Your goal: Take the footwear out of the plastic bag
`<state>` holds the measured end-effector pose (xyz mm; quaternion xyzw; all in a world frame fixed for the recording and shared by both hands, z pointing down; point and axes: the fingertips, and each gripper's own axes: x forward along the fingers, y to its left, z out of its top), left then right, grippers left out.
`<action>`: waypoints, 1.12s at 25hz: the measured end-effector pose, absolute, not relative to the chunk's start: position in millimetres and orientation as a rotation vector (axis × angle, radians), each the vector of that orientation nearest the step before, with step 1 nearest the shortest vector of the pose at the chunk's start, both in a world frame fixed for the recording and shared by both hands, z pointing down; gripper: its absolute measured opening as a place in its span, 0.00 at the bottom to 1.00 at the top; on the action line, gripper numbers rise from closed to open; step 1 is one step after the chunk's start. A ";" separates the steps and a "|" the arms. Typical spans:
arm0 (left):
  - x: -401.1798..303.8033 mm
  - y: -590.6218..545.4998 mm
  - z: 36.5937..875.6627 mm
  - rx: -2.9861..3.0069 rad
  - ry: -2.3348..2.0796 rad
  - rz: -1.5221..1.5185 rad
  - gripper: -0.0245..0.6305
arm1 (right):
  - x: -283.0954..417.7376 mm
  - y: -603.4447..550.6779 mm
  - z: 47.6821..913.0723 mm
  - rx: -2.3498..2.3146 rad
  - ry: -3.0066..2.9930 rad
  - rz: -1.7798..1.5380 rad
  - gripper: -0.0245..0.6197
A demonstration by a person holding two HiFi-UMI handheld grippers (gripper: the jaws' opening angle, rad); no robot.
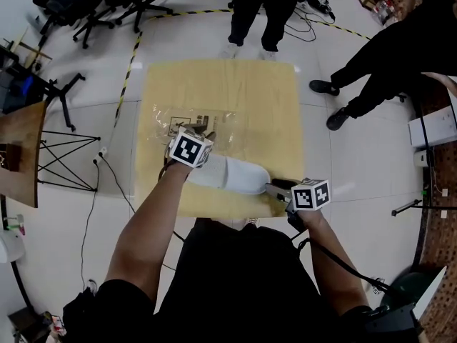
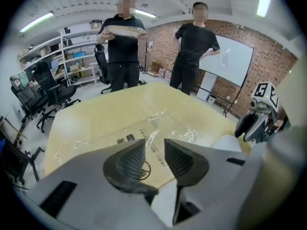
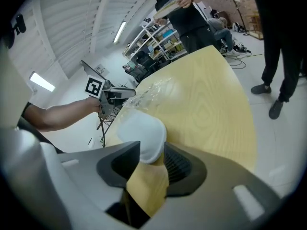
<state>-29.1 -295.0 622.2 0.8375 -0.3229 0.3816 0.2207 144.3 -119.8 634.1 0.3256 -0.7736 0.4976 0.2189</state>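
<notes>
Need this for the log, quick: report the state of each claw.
Left claw: open, nothing between its jaws.
Right claw: open; the end of the soft white fabric slipper sits between its jaws, not clamped.

White slipper [image 1: 235,176] lies flat beside the crumpled clear plastic bag [image 1: 230,130].

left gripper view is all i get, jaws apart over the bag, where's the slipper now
observer: The head view shows the white slipper lying on the table, most of it clear of the plastic bag. Its far end is hidden under the left gripper.
operator: is the right one holding it
observer: No. In the right gripper view, the right gripper is open, with the slipper's near end between its jaws but not clamped.
</notes>
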 end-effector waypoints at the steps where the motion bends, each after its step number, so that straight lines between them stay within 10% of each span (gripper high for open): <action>1: -31.4 -290.7 614.0 2.320 -0.912 1.018 0.24 | 146.2 -119.4 632.4 0.897 -2.149 1.351 0.28; 5: -54.0 -260.9 577.6 2.319 -1.033 0.932 0.19 | 156.3 -119.5 618.2 0.921 -2.188 1.194 0.26; 9: -79.6 -198.1 546.5 2.168 -1.168 0.713 0.05 | 153.9 -111.5 580.8 0.959 -2.327 1.051 0.04; 28: -170.8 -23.4 448.7 2.195 -1.294 0.498 0.05 | 103.6 -32.5 468.6 1.099 -2.609 0.932 0.04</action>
